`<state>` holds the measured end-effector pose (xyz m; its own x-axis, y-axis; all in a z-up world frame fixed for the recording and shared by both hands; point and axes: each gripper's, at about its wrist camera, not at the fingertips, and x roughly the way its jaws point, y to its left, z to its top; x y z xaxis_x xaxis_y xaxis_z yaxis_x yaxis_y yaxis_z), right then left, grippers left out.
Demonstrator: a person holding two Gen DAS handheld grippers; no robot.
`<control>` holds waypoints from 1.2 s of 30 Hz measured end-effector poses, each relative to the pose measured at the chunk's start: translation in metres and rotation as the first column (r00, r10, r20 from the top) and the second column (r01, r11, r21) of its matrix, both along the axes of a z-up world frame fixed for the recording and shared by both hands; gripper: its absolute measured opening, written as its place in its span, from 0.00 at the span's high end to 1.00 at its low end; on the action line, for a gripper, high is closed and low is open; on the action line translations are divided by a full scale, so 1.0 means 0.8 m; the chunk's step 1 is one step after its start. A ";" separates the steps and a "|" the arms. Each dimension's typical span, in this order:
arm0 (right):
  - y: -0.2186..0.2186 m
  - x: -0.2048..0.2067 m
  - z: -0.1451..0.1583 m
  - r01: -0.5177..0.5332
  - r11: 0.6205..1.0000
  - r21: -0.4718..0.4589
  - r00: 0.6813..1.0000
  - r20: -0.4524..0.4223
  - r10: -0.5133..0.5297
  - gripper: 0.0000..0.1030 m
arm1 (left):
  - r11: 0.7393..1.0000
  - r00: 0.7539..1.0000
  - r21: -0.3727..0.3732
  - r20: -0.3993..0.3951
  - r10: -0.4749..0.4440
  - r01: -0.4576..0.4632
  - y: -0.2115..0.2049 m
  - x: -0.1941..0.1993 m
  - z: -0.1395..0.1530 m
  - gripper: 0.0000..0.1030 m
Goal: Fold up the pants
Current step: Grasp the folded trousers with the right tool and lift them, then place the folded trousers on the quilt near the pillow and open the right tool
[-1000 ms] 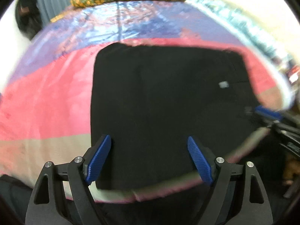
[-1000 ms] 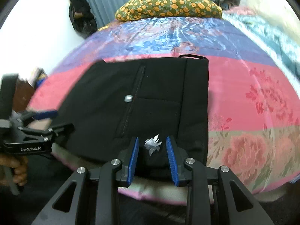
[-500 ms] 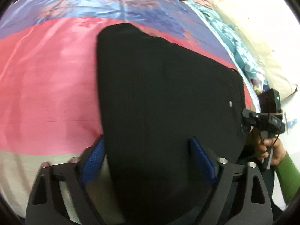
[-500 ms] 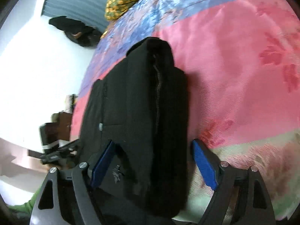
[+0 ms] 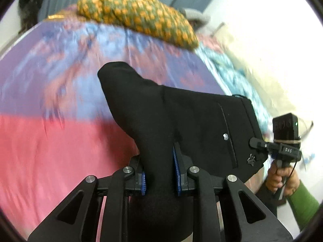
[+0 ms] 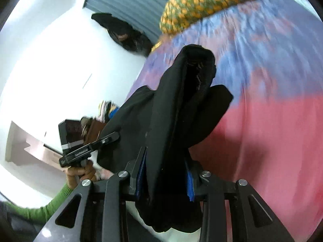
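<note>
Pants [image 5: 181, 121], black and bunched, are lifted off the bed [image 5: 50, 141], stretching toward twelve o'clock in both wrist views. The left gripper [image 5: 159, 173] has its jaws closing, pinching a thick fold of the cloth. The right gripper [image 6: 165, 177] does likewise, jaws closing around a bulkier wad.
</note>
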<state>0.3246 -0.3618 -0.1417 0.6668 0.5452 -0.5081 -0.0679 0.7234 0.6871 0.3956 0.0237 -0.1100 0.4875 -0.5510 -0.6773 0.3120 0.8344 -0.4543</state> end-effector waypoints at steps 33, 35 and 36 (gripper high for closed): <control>0.207 -0.187 -0.014 0.408 0.581 -0.705 0.859 0.081 -0.505 0.00 | 0.792 0.956 0.535 0.140 0.260 -0.294 -0.028 -0.220 -0.042 0.03; 0.220 -0.201 -0.012 0.413 0.567 -0.713 0.859 0.097 -0.503 0.00 | 0.786 0.951 0.535 0.170 0.260 -0.310 -0.030 -0.231 -0.034 0.03; 0.225 -0.205 -0.009 0.418 0.553 -0.721 0.856 0.107 -0.506 0.00 | 0.787 0.948 0.528 0.180 0.262 -0.318 -0.030 -0.236 -0.027 0.03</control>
<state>0.1607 -0.1820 -0.1490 0.6433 -0.3718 -0.6692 0.4536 0.8893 -0.0580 0.2071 -0.0001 -0.1316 0.6397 0.0718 -0.7653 0.0322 0.9922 0.1200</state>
